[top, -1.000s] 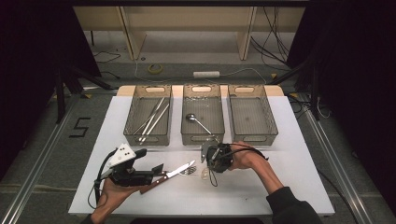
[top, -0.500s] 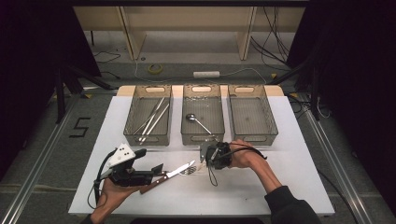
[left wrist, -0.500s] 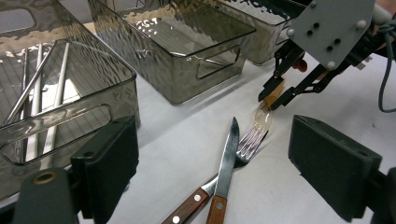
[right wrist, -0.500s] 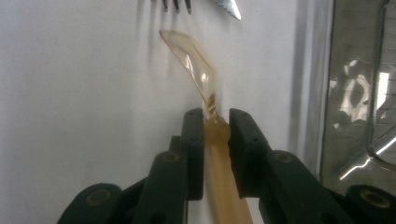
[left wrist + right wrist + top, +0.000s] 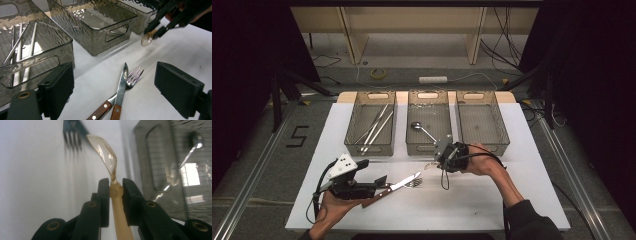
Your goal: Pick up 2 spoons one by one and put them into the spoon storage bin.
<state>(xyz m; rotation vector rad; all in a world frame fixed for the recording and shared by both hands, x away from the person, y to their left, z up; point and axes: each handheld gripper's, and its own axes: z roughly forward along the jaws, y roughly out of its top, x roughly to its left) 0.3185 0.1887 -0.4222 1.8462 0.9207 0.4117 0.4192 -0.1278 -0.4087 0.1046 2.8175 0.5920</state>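
The right gripper (image 5: 438,161) pinches a pale plastic spoon (image 5: 105,152) by the neck, its jaws having just been closing on it. In the right gripper view the handle runs down between the two black jaws and the clear bowl juts out ahead of the tips, tilted. The gripper holds the spoon off the white table (image 5: 522,140), just in front of the middle tray (image 5: 429,127), which lies beside it with a metal spoon (image 5: 422,129) inside. In the left gripper view the right gripper (image 5: 156,30) shows farther off, with the plastic spoon (image 5: 146,40) hanging at its tips.

The left gripper (image 5: 379,181) rests low on the table with its jaws spread wide and nothing between the pads. Just ahead of them lie a knife (image 5: 121,87) and a fork (image 5: 131,77), both with wooden handles, crossed and touching, the knife over the fork. The left tray (image 5: 30,50), to that gripper's left, holds long metal sticks (image 5: 18,52). The right tray (image 5: 481,120) sits beyond the right gripper.
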